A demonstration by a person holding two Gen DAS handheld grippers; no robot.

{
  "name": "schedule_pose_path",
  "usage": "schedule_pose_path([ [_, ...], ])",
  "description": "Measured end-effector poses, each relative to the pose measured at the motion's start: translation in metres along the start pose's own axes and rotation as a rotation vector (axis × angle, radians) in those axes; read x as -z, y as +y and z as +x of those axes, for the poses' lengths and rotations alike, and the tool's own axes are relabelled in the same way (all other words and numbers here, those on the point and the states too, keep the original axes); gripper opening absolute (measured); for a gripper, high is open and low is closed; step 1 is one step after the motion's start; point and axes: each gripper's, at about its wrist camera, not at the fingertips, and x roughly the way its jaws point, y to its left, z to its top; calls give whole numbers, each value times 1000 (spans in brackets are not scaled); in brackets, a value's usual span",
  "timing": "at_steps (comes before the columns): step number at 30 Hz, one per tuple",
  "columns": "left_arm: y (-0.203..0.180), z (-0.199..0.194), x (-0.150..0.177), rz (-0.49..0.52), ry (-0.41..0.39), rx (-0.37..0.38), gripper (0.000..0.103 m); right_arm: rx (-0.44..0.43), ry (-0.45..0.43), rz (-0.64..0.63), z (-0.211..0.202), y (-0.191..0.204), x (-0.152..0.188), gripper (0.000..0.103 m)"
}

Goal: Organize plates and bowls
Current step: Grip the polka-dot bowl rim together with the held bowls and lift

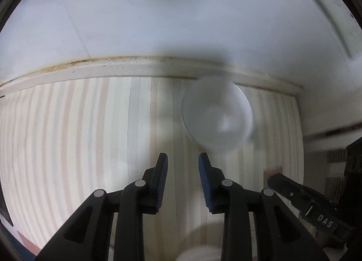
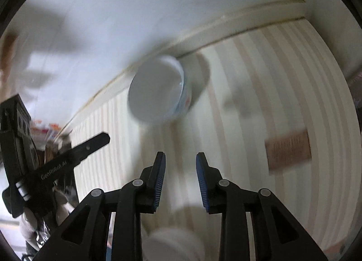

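A white bowl (image 1: 217,118) with a blue and red pattern on its outside (image 2: 158,89) stands on the striped wooden tabletop (image 1: 90,136) near the back wall, blurred in both views. My left gripper (image 1: 183,159) hovers just short of it, open, with nothing between its blue pads. My right gripper (image 2: 180,157) is also open and empty, and the bowl lies ahead of it to the left. A blurred white dish shows below each gripper at the bottom edge (image 1: 199,254) (image 2: 174,245). Each gripper sees one finger of the other (image 1: 294,188) (image 2: 90,145).
A white wall (image 1: 181,23) with a stained trim strip (image 1: 135,66) closes off the back of the table. A brown rectangular patch (image 2: 288,150) lies on the tabletop (image 2: 260,80) to the right. Clutter shows past the table's left edge (image 2: 52,129).
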Motion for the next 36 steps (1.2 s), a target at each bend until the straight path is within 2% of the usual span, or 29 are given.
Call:
schedule_pose_path([
  [6,2,42,-35,-19,64,7,26,2,19,19,42,6,-60,31],
  [12,-9,72,-48,22,108,-11,25,43,61,11,83,13,-85,31],
  [14,-9,77,-49,29,104,-18,21,60,62,8,90,14,-88,29],
  [15,-9,79,-49,31,107,-21,15,67,59,6,92,14,-89,26],
  [19,-11,81,-48,35,104,-12,10,110,56,-23,98,14,-92,12],
  [26,-18,75,-49,57,89,-37,10,138,54,-62,98,19,-88,10],
  [30,-19,64,-45,63,75,-39,10,122,62,-59,97,23,-82,10],
  [36,-21,33,-29,76,52,-33,10,96,38,-70,73,33,-63,10],
])
